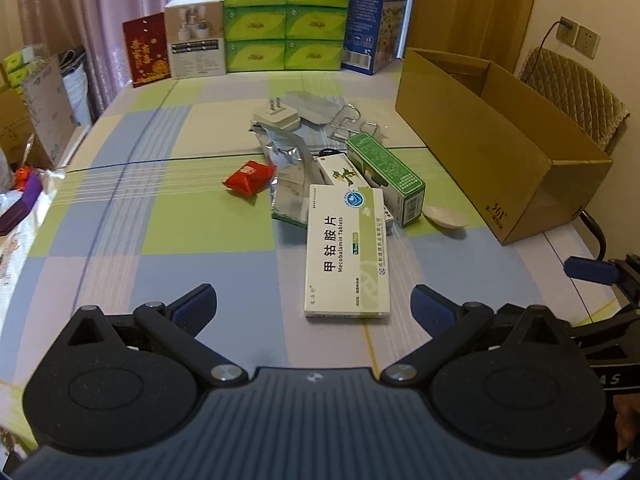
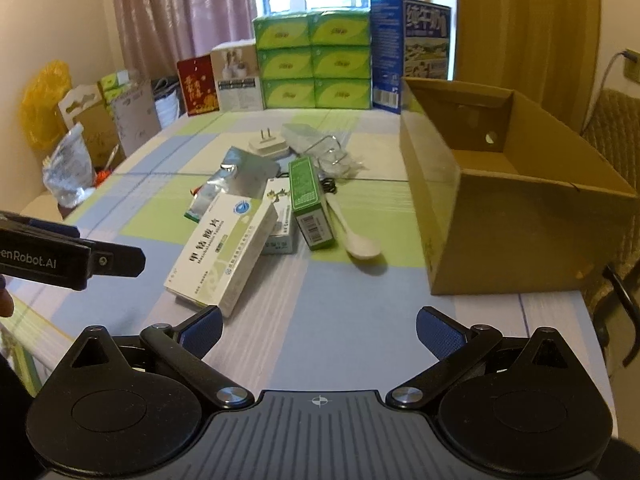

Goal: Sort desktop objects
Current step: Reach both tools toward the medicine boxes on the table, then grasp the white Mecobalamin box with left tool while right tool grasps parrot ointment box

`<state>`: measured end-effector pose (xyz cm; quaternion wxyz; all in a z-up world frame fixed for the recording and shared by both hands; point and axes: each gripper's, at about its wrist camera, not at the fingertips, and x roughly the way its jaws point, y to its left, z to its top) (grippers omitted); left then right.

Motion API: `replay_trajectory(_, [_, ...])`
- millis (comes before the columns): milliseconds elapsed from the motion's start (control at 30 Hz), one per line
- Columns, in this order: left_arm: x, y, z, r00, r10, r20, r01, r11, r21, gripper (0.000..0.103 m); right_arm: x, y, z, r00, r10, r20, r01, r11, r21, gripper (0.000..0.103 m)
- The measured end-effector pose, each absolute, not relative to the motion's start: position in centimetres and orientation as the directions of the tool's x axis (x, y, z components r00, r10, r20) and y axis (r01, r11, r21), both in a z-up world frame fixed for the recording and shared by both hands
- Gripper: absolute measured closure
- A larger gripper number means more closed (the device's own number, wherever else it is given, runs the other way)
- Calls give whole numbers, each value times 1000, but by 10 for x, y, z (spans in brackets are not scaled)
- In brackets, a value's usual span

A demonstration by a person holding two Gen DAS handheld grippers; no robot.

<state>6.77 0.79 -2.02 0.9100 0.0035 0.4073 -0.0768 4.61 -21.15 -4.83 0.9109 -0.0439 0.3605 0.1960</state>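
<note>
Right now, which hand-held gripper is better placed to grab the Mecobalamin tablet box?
Left hand-held gripper: open, with the Mecobalamin tablet box lying straight ahead between its fingers. The right hand-held gripper sees it off to its left.

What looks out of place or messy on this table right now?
The small items sit in a jumbled pile mid-table: the white tablet box lies on a smaller box, tilted, and the green box overlaps others. The cardboard box looks empty. Nothing spilled.

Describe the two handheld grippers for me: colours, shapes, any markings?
Both match. The left gripper and right gripper have matte black bodies, two round disc housings, black linkage bars with silver pivot bolts, and blue textured pads on the fingers. A ribbed grey centre plate carries a small crosshair mark. The left one's side shows white "enRobot.AI" lettering.
</note>
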Motion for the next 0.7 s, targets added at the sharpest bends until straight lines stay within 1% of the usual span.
replay_trajectory(133, [83, 6, -32, 645, -160, -747, 164, 984, -70, 2, 62, -206, -59, 651, 327, -685, -402, 914, 54, 3])
replay_trajectory(167, [87, 5, -35, 642, -167, -748, 171, 983, -72, 2, 66, -206, -62, 648, 327, -688, -402, 914, 56, 6])
replay_trajectory(200, [90, 4, -38, 641, -173, -748, 177, 981, -76, 2, 70, -205, -64, 642, 327, -693, -403, 913, 58, 11])
replay_trajectory(300, [101, 0, -45, 631, -190, -752, 202, 976, -78, 3, 78, -203, -71, 629, 327, -706, -407, 912, 59, 16])
replay_trajectory(400, [114, -5, -54, 618, -204, -759, 232, 970, -72, 9, 83, -201, -77, 627, 313, -713, -401, 915, 50, 16])
replay_trajectory(633, [133, -13, -77, 590, -226, -775, 274, 959, -71, 12, 92, -204, -86, 624, 295, -724, -387, 921, 42, 16])
replay_trajectory(700, [136, -15, -83, 582, -229, -780, 283, 957, -70, 16, 93, -203, -88, 623, 290, -726, -387, 921, 36, 16])
